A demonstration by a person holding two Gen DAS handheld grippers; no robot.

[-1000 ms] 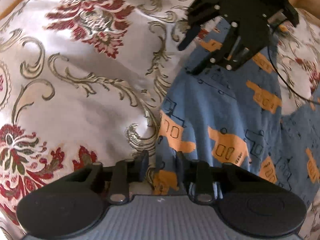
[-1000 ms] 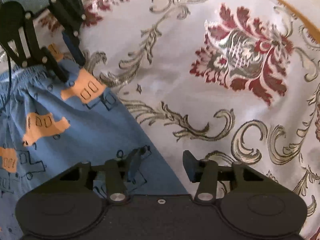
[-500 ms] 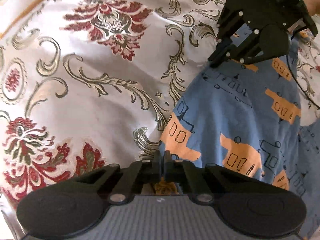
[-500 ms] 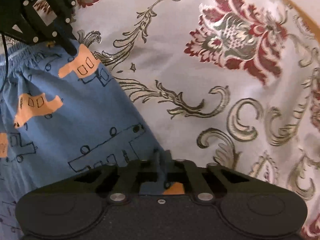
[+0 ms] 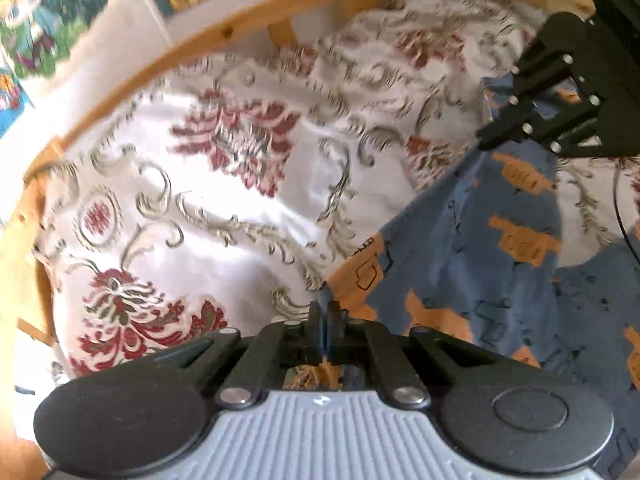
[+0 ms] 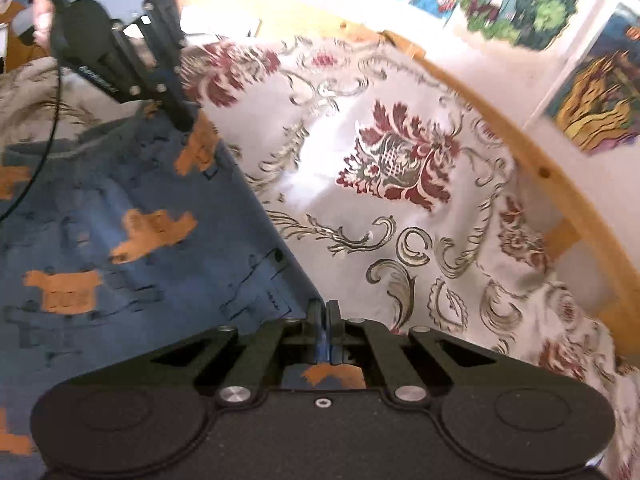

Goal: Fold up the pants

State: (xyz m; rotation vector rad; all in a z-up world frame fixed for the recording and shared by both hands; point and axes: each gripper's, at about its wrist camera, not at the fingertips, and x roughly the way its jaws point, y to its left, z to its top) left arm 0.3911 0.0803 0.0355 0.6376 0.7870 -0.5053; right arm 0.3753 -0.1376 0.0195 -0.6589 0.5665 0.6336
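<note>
Left wrist: floral bedspread [image 5: 248, 200], wooden frame [image 5: 132, 80].

Blue pants [image 5: 472, 248] bear orange and black prints; the white bedspread [image 6: 400, 208] shows red flowers and grey scrolls.

Each wrist camera looks forward along its own claw, close above the bed. Both views share the blue pants [image 5: 472, 248] and bedspread [image 6: 400, 208]; each sees the opposite claw.

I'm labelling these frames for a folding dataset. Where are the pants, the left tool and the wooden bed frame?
pants [image 5: 472, 264]: left wrist view, on the blue cloth of the lifted leg.
left tool [image 5: 325, 312]: left wrist view, at the closed tips pinching the pants edge.
wooden bed frame [image 6: 540, 168]: right wrist view, on the curved rail.
</note>
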